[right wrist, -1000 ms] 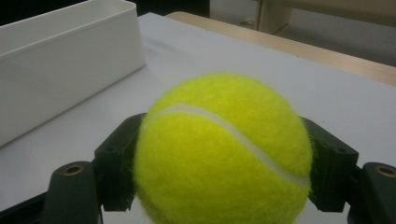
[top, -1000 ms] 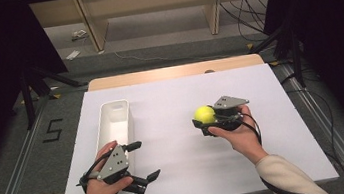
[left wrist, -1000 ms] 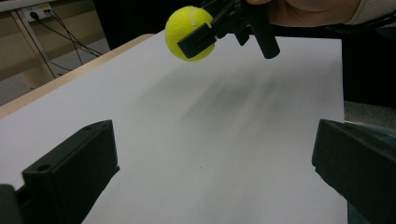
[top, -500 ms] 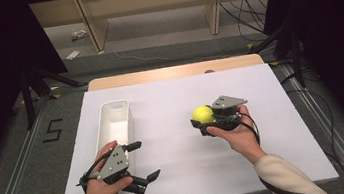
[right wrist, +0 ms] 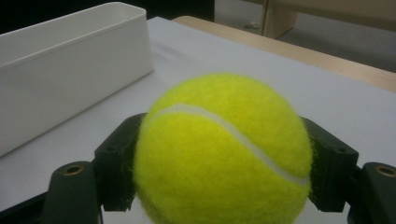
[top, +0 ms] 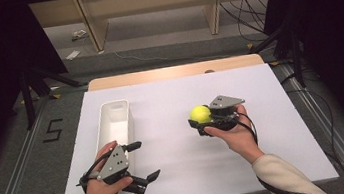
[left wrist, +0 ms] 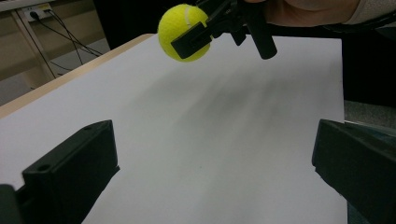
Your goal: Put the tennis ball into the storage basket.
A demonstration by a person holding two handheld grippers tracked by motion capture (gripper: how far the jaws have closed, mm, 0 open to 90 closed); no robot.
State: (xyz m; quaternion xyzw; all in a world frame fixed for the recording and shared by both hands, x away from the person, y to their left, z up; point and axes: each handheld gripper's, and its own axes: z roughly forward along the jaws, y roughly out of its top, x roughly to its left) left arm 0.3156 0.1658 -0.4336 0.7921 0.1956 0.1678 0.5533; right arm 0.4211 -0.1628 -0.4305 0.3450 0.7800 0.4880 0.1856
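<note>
Ball (top: 200, 114) sits clamped between the two black jaws of the right gripper (top: 200, 121), a yellow tennis ball held a little above the white table top (top: 275, 129), right of the middle. In the right gripper view the ball (right wrist: 223, 151) has a jaw pressed against each side, and its white seam curves across the felt; no maker's name can be read on it. The left gripper view shows the same ball (left wrist: 184, 32) well clear of the surface, with its soft shadow on the bare white below.

The left gripper (top: 137, 161) rests low near the front edge of the table top, its jaws spread wide with nothing between them. It lies just beside the near end of the long white tray (top: 111, 110), which runs away from the person along the left part of the surface. In the right gripper view the tray's side wall (right wrist: 70, 65) stands to the left of the ball, with a strip of open surface between them.

Open room lies between the tray and the ball, and more to the right of the right hand (top: 233, 137) up to the table's right edge. A strip of bare wood (top: 157, 74) shows along the far edge. On the floor to the left, a black figure 5 (top: 53, 130) is marked out.
</note>
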